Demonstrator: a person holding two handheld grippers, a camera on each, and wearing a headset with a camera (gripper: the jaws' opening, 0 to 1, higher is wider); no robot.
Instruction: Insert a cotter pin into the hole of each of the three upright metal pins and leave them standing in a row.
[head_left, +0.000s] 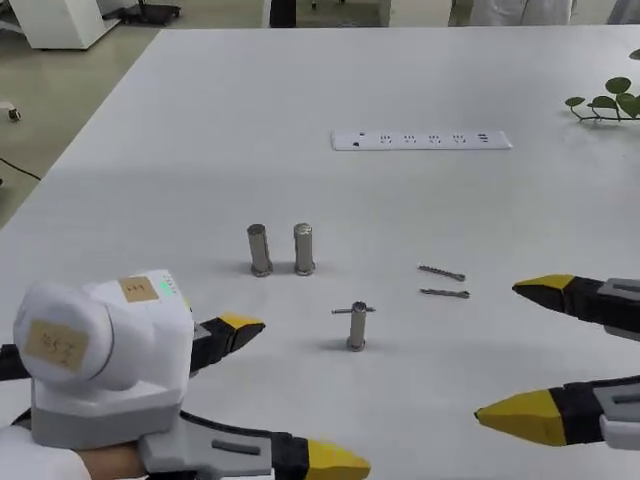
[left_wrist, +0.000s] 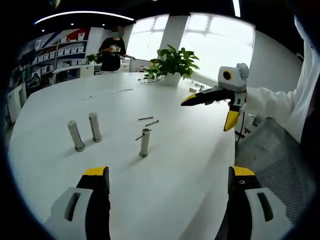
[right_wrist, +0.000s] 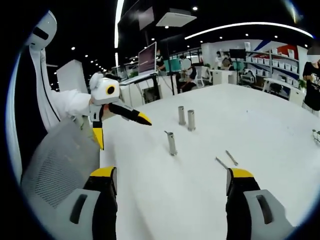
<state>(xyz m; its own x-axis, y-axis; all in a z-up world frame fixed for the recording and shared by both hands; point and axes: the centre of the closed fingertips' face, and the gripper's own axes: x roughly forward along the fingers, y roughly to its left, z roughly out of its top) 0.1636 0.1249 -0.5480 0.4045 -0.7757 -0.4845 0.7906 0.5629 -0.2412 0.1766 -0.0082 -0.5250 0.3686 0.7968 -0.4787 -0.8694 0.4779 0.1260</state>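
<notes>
One metal pin (head_left: 356, 328) is standing cotter-pinned on the worktop (head_left: 200, 150), two bare pins (head_left: 259, 249) waiting behind it. Both the left gripper (head_left: 300, 393) and right gripper (head_left: 502, 350) are hovering, jaws open and empty; grasping a loose cotter pin (head_left: 441, 272) looks next.

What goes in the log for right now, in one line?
front metal pin: cotter pin in | two back metal pins: bare | two loose cotter pins: on table | left gripper: open | right gripper: open
</notes>
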